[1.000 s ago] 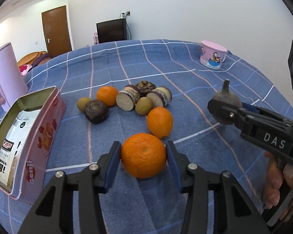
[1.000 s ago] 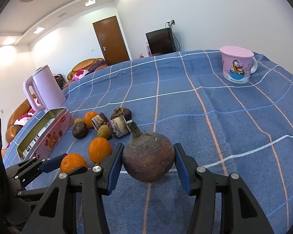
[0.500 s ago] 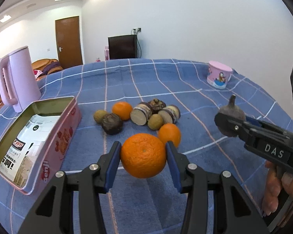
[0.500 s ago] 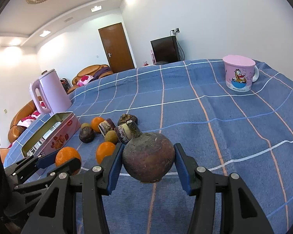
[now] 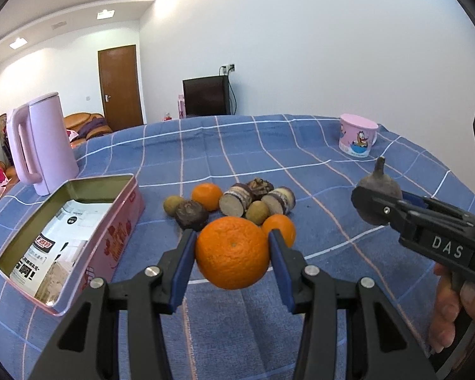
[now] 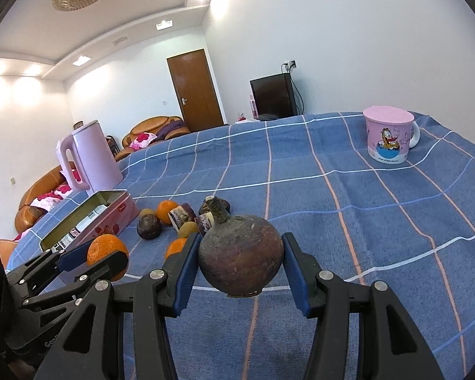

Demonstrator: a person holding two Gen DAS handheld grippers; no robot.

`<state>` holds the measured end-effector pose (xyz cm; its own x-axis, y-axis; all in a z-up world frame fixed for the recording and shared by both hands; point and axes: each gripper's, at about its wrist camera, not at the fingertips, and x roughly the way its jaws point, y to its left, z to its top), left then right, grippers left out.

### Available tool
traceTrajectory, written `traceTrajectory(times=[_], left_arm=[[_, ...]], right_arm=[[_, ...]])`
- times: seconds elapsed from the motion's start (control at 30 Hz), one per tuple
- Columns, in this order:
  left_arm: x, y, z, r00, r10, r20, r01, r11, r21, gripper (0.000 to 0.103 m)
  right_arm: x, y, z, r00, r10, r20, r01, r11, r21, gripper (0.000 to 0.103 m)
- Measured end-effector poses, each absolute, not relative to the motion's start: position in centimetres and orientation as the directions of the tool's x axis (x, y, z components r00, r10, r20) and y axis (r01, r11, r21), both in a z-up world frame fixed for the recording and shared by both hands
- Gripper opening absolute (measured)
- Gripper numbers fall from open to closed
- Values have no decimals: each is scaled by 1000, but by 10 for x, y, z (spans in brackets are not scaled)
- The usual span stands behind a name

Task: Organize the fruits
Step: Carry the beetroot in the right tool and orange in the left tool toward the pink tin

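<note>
A: The orange [image 5: 232, 251] is in my left gripper [image 5: 232, 255]; both blue pads press its sides, jaws partly closed around it, and it hangs clear above the blue checked cloth [image 5: 300, 164].

B: And your other hand?

A: My right gripper [image 6: 240, 264] is clamped on a dark, round root-like fruit [image 6: 241, 258] with a short stem pointing up. It is off the cloth too, to the right of the orange.

B: What lies on the table?

A: A cluster beyond my left fingers: a second orange [image 5: 280, 228] just behind the held one, a third orange [image 5: 206, 196] farther back, two small green-brown fruits [image 5: 257, 212], a dark lumpy fruit [image 5: 191, 214] and two cut pieces with pale faces [image 5: 234, 203]. One more dark thing sits behind them; I cannot tell what it is.

B: Any container?

A: An open pink tin [image 5: 123, 221] to the left of the cluster, with printed paper inside. A pink kettle [image 5: 42, 145] stands behind it, and a pink cartoon mug [image 6: 389, 137] is well apart at the far right.
</note>
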<state>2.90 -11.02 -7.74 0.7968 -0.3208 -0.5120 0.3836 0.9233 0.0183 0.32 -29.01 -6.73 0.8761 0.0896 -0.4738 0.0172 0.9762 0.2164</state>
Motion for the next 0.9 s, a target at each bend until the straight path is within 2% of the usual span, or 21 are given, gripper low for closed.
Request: traceTrajectory(times=[0.63,0.9], left_arm=[[18,-102,-71,842,-307,-443,356,934,28,48],[10,-98,-62,876,-289,-385,334,941,53,48]], right_arm=[[-10,-288,-62,910,92,-404,-9,979,203,53],[-17,-285,-59,928,91,-361,-22,981,191,53]])
